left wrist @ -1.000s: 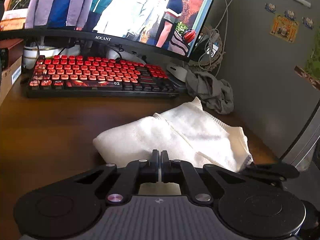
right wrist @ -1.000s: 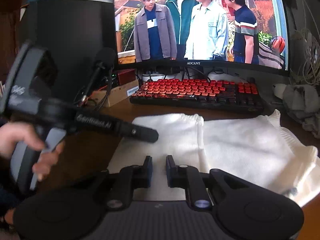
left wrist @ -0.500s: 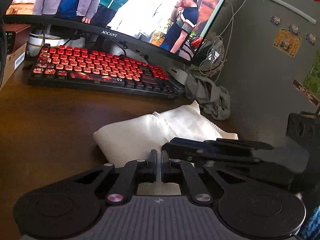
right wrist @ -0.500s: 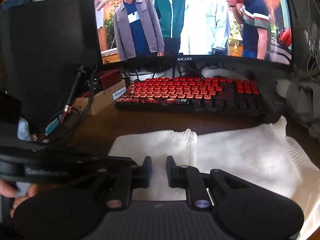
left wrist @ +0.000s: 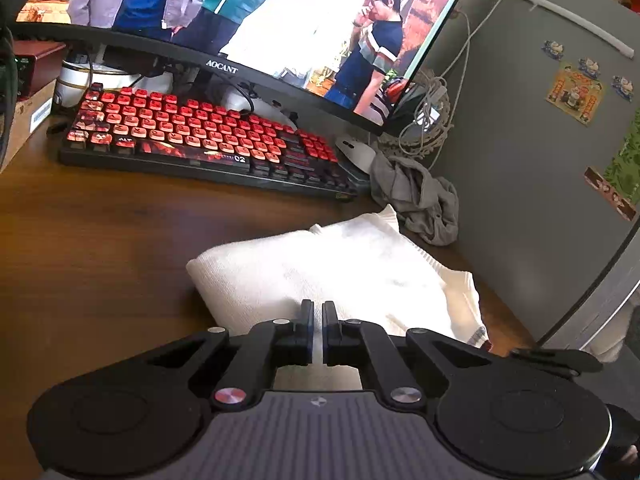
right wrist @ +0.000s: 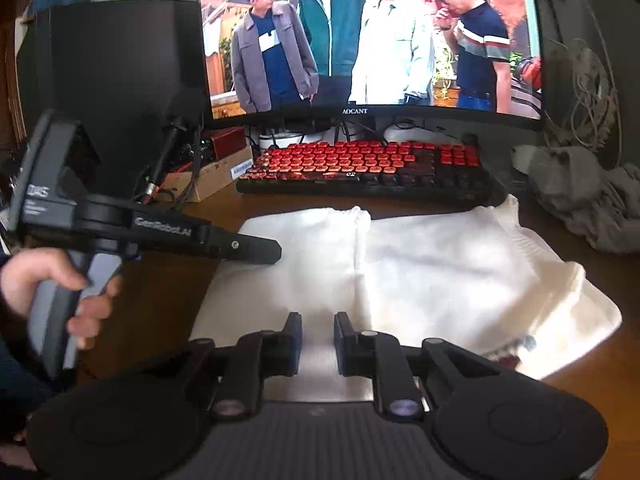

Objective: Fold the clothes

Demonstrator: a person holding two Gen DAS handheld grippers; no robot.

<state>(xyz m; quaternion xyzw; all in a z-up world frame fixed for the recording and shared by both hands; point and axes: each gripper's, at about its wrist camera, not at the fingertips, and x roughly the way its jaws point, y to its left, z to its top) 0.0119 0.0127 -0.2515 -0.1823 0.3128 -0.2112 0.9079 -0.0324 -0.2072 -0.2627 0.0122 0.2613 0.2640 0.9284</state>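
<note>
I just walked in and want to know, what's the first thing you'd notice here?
The big monitor at the back of the desk, showing four people. Right below it sits a keyboard with glowing red keys. In front of that, a white folded garment lies on the brown desk, with a crumpled grey cloth at its right.

A dark brown wooden desk [left wrist: 100,248] carries a folded white garment [right wrist: 420,276] near its front edge. Behind it lies a black keyboard [left wrist: 200,140] with red keys. A crumpled grey cloth [left wrist: 416,196] sits beside the keyboard's right end, touching a white mouse [left wrist: 354,152].
</note>
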